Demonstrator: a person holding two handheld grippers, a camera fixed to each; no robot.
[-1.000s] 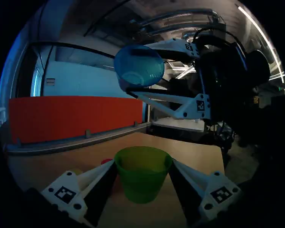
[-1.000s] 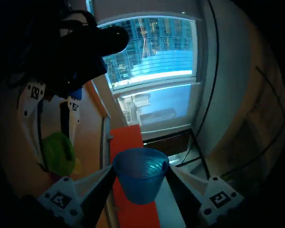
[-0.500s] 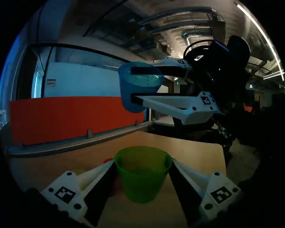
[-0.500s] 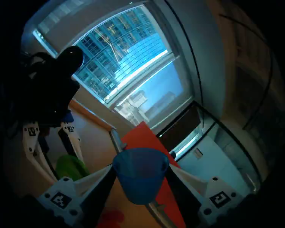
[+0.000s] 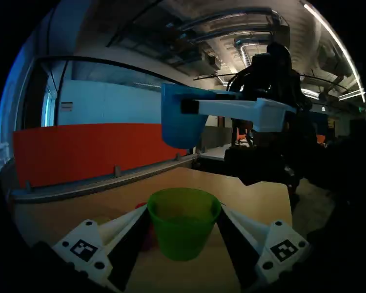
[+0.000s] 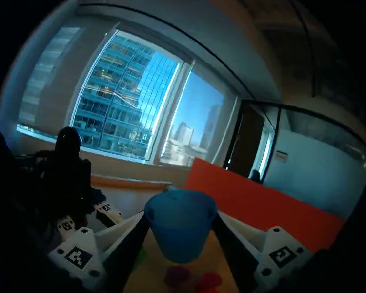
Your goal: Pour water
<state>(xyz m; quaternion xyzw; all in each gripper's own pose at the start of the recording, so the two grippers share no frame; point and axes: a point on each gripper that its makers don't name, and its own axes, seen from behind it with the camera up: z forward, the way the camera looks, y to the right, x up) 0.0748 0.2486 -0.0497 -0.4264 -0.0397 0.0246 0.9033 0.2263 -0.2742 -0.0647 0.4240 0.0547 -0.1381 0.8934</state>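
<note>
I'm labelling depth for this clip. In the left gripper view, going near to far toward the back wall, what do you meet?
From nearest: green cup, wooden table, metal rail, orange panel, glass wall. Omitted: blue cup, depth unclear.

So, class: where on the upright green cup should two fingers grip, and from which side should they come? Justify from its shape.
Grip the green cup by its upper wall, below the rim, level from the side, as the left gripper does. It widens upward, so it should not slip down, and the mouth stays clear.

Lower cup [image 5: 184,224] between fingers [image 5: 118,228], table [image 5: 246,195] beneath, upper cup [image 5: 179,124] beyond and above, partition [image 5: 85,149] behind table.
</note>
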